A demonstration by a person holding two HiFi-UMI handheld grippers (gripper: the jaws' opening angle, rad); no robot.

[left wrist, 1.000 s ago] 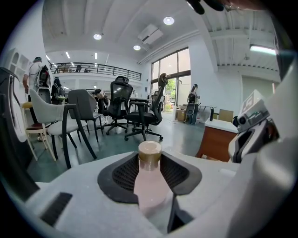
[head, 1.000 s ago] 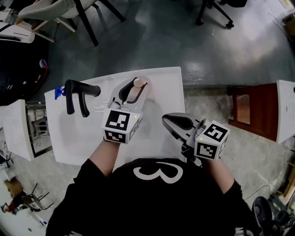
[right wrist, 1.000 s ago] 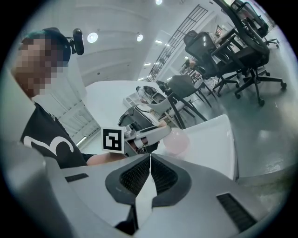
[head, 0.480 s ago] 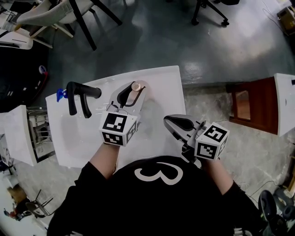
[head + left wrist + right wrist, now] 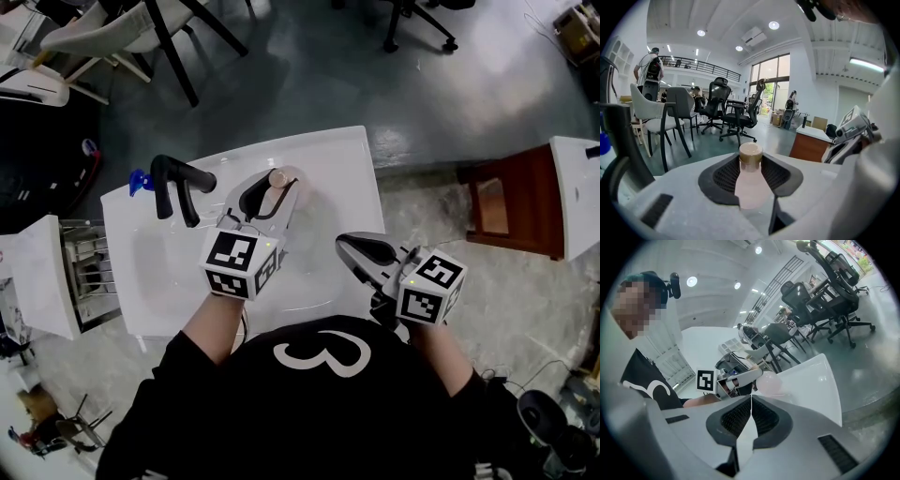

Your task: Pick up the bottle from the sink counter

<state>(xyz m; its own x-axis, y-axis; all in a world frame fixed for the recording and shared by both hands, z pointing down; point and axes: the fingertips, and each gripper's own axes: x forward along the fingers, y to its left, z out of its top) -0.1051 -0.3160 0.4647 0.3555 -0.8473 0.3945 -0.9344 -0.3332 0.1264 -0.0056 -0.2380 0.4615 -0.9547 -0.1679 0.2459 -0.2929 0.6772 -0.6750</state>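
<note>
Where the head view looks down, the left gripper [image 5: 267, 195] clamps a pale pink plastic bottle with a tan cap [image 5: 278, 178] over the far part of the white sink desk [image 5: 342, 164], right of the black curved faucet [image 5: 174, 184]. The right gripper [image 5: 361, 249] hangs near the desk's right edge.

Left gripper view: both pads press the bottle's sides, with the cap upright above them.

Right gripper view: jaws closed together, nothing between them.

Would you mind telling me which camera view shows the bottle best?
The left gripper view: the pink bottle, tan cap up, stands close between the fingers. The head view shows only its cap and shoulder from above; the right gripper view only a pale pink blur.
</note>
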